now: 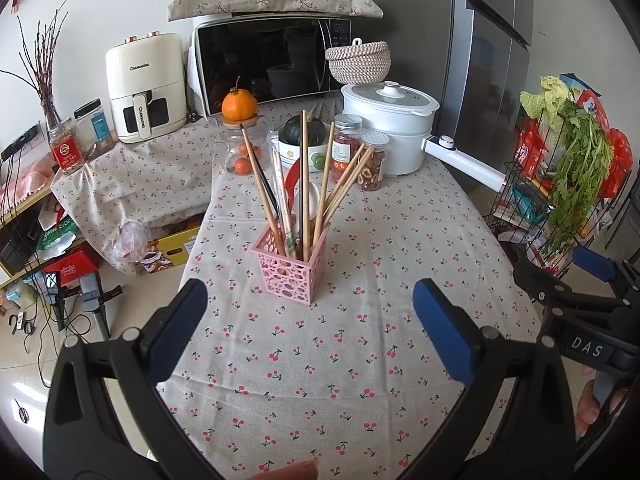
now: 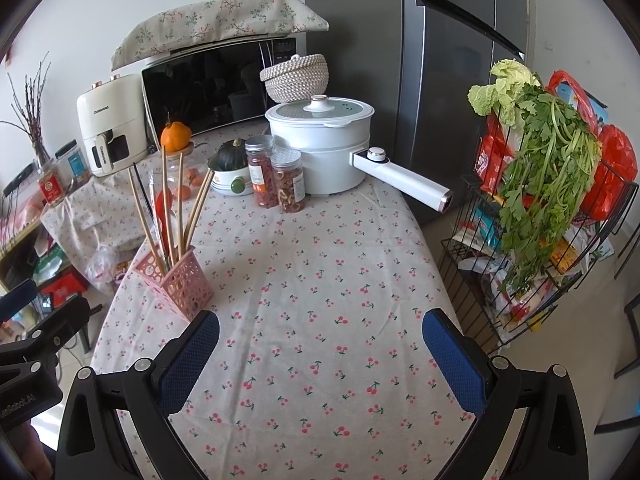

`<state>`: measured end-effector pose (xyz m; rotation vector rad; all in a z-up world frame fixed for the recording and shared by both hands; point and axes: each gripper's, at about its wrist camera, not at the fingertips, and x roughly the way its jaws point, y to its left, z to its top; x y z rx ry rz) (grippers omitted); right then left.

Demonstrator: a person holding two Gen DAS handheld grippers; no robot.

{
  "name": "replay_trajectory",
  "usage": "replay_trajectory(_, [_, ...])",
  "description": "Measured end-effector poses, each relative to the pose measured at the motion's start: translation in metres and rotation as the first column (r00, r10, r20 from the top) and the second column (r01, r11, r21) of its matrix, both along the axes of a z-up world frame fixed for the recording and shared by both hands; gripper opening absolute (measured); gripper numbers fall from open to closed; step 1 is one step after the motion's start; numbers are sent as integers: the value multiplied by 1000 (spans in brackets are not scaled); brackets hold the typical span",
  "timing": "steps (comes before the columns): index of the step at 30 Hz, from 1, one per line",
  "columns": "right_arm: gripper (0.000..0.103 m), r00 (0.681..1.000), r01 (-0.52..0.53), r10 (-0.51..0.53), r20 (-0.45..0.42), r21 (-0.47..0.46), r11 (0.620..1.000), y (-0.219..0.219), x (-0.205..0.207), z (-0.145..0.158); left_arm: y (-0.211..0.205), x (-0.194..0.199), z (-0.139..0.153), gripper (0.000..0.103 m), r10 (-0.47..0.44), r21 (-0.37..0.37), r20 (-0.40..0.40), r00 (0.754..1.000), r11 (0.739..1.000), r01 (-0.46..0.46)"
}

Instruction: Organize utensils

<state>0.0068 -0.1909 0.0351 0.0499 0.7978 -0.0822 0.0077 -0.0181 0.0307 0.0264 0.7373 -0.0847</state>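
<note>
Utensils (image 1: 298, 184): chopsticks, spoons upright in pink basket (image 1: 289, 270), frame centre, on cherry-print worktop (image 1: 320, 352). Left hand-held gripper (image 1: 308, 312): jaws apart, empty, short of basket. Right hand-held gripper (image 2: 320, 340): apart, empty. Judged: sorting complete or unstarted; next move needs alignment on single stick.

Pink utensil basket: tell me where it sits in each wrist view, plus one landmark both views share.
Left wrist view: pink utensil basket stands at centre, just beyond the open jaws.
Right wrist view: pink utensil basket sits at lower left, by the left jaw's tip.
Shared landmark: white electric pot at the table's far end.
</note>
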Motion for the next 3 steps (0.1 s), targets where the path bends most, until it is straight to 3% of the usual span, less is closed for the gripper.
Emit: replay_trajectory(3, [102, 1000, -2, 2, -8, 7, 1000, -1, 1, -2, -1, 0, -1, 102, -2, 1, 0, 1000, 1000, 2])
